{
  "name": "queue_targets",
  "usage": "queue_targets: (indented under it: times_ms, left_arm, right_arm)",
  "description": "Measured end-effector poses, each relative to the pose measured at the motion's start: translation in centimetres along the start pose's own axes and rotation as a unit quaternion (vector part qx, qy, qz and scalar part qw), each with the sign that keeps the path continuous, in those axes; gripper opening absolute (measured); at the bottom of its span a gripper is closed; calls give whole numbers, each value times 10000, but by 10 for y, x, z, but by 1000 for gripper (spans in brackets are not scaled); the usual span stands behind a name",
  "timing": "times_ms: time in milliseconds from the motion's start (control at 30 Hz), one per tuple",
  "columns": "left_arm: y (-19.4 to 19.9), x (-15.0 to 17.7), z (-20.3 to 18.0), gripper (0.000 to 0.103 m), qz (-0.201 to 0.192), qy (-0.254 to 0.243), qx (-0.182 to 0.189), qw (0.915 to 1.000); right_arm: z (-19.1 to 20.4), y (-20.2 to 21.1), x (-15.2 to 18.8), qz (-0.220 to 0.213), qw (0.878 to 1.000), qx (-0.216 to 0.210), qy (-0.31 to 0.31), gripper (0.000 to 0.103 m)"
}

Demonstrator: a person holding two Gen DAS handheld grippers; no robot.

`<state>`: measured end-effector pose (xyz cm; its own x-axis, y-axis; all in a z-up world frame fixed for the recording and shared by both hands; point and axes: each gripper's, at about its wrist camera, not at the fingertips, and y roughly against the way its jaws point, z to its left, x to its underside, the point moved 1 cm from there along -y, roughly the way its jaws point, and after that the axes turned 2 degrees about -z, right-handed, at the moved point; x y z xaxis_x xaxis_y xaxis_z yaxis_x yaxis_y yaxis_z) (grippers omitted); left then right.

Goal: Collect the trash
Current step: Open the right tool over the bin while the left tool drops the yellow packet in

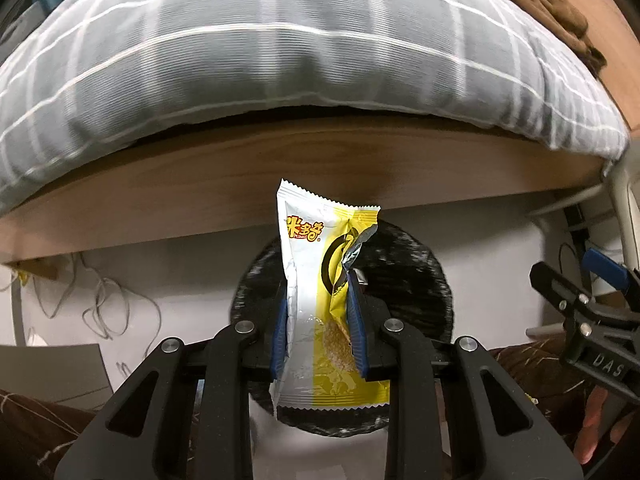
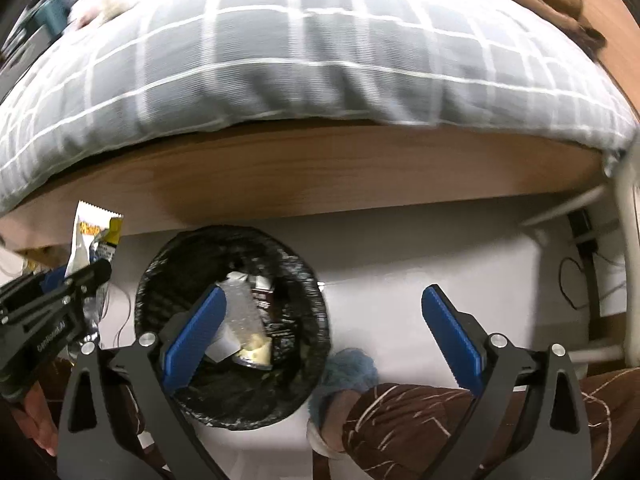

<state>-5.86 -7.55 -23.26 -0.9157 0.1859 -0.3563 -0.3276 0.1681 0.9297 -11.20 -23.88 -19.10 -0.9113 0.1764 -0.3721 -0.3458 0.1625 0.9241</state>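
Note:
My left gripper is shut on a white and yellow snack wrapper, held upright above a round bin lined with a black bag on the white floor. The wrapper and the left gripper also show at the left of the right wrist view. My right gripper is open and empty, its left finger over the bin. Inside the bin lie several wrappers. The right gripper also shows at the right edge of the left wrist view.
A wooden bed frame with a grey checked duvet spans the view behind the bin. Cables lie on the floor at left. A blue fluffy slipper and a brown patterned trouser leg are right of the bin.

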Motion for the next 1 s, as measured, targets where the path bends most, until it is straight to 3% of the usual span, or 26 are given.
queue_targets:
  times_ms: [267,433,633,800,1000]
  left_arm:
    - [1,2,-27,31,-85,-381,-173,9991]
    - [4,2,-24,58,-122,-393,-313,9987]
    - [20,-2,-14,83,-361,-345,-433,9978]
    - [49,-9,-4,97,-768,-299,-446,9956]
    - [82,-22,3,97,-1158,-194,-457,9920]
  right_arm:
    - [-20,6,-2,-119,9996,13,-241,94]
    - [-12,12,-6,-216,9997,37,-82,94]
    - [-1,29,-11,-509,9985,104,166,94]
    - [3,50,-20,-868,9960,51,204,94]
    - [4,73,-35,-1322,9910,-36,211,94]
